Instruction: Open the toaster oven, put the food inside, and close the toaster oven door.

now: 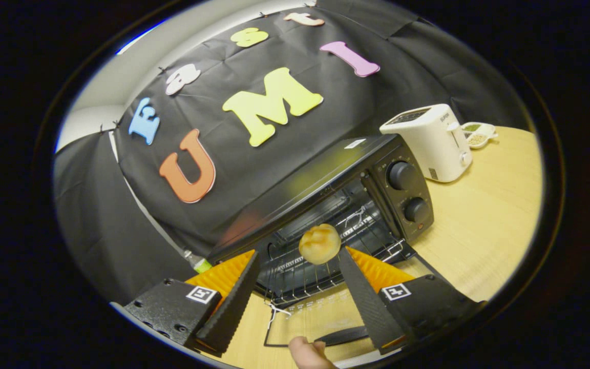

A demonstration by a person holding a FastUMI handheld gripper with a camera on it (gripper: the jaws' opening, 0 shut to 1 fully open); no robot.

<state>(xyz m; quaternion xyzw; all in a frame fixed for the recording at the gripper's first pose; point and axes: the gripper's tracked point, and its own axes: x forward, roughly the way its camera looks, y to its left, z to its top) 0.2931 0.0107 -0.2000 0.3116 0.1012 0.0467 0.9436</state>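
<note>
The black toaster oven (356,169) stands open on the wooden table, its glass door (300,320) folded down flat toward me. A round golden bread roll (319,244) is at the front of the wire rack (305,277), over the oven's mouth. My gripper (299,252) is open, fingers spread wide just in front of the opening. The roll lies between the fingertips, close to the right one, and the left finger stands well away from it. I cannot tell whether the roll rests on the rack or hangs just above it.
A person's fingertip (308,354) shows by the door handle (343,335) below my fingers. A white pop-up toaster (430,141) stands right of the oven, with small white dishes (477,133) behind it. Bare table (484,220) stretches to the right.
</note>
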